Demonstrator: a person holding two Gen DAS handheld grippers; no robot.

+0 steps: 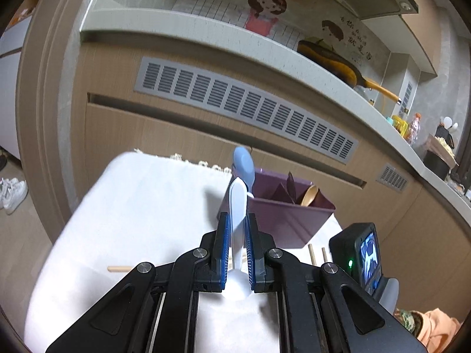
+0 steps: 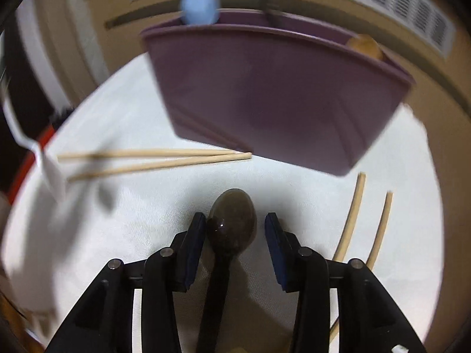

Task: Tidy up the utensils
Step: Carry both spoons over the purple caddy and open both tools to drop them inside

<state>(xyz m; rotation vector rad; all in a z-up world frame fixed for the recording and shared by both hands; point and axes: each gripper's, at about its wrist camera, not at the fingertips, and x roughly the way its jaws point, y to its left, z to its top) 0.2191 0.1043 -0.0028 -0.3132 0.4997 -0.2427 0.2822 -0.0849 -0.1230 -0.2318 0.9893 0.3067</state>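
In the left wrist view my left gripper [image 1: 237, 216] is shut on a white spoon [image 1: 238, 203], its handle pointing up toward the purple utensil holder [image 1: 279, 220]. A blue spoon [image 1: 243, 161] and a wooden spoon [image 1: 309, 195] stand in the holder. In the right wrist view my right gripper [image 2: 234, 217] is open around a dark spoon [image 2: 232, 220] lying on the white cloth. Its left pad touches the spoon's bowl and the right pad stands apart. The holder [image 2: 265, 94] is just beyond the dark spoon.
Two chopsticks [image 2: 162, 158] lie left of the holder and two more [image 2: 353, 214] lie to its right. A blurred white shape [image 2: 50, 170] is at the left edge. A cabinet with a vent grille [image 1: 244, 106] stands behind the cloth-covered table [image 1: 132, 206]. Shoes [image 1: 11, 194] lie on the floor.
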